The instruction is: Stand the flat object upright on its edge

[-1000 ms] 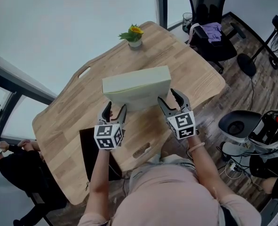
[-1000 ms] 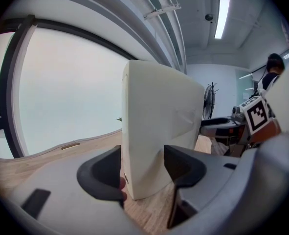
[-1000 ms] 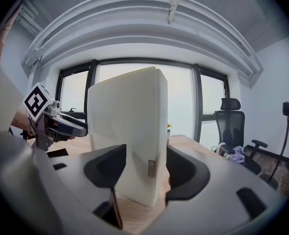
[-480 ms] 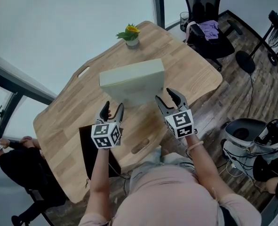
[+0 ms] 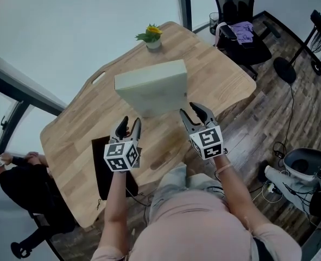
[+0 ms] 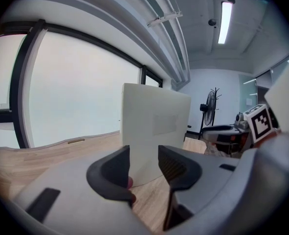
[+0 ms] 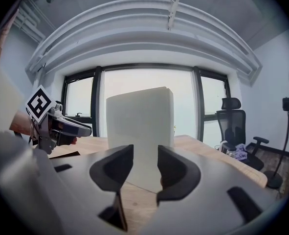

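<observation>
The flat object is a pale, thick slab [image 5: 151, 88] standing upright on its edge in the middle of the wooden table [image 5: 79, 129]. My left gripper [image 5: 128, 125] hovers just short of its near left corner, apart from it. My right gripper [image 5: 195, 113] hovers off its near right corner, also clear of it. Both pairs of jaws are closing with nothing between them. In the left gripper view the slab [image 6: 156, 131] rises beyond the left gripper [image 6: 144, 163]. In the right gripper view the slab [image 7: 140, 131] stands behind the right gripper [image 7: 145, 163].
A small potted yellow flower [image 5: 152, 36] stands at the table's far edge. A dark flat mat [image 5: 103, 170] lies at the near edge below my left gripper. An office chair [image 5: 239, 23] with purple cloth is at the far right. A seated person [image 5: 13, 181] is at the left.
Both grippers have drawn back from the slab toward me and their jaws have narrowed. The slab stays upright on its own.
</observation>
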A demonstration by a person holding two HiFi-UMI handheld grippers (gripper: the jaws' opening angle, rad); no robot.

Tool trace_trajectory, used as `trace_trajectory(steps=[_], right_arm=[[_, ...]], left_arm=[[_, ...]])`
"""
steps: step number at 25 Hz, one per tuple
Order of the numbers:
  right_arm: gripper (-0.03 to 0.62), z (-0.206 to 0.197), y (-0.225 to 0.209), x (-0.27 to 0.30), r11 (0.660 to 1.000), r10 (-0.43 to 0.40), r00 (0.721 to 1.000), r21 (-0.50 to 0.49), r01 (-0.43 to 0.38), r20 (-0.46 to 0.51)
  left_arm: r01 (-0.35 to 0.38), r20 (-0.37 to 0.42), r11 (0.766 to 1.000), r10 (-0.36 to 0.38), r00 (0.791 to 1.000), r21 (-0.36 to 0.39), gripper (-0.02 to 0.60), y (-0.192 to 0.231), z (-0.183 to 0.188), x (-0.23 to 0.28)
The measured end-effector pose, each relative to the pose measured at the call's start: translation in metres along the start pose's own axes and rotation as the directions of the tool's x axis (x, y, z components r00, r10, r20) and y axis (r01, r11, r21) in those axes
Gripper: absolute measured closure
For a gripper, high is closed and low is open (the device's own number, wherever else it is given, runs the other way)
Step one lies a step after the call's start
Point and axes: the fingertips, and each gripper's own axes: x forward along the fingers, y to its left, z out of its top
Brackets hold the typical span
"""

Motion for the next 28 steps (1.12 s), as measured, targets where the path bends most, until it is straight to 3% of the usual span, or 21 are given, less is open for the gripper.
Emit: trace_trajectory(steps=[4, 28], right_arm=[[0.457, -0.004, 0.004, -0.01, 1.0, 0.005, 1.0, 0.006, -0.005, 0.003], [0.566, -0.014, 0.007, -0.049, 1.0, 0.007, 1.0, 0.025, -0.008, 0.025]], left_arm=[[-0.007, 0.008, 1.0, 0.007, 1.0, 0.0, 0.437, -0.009, -0.004, -0.01], [-0.005, 0.039, 1.0, 0.005, 0.999, 0.005, 0.543, -0.071, 0.0, -0.039]])
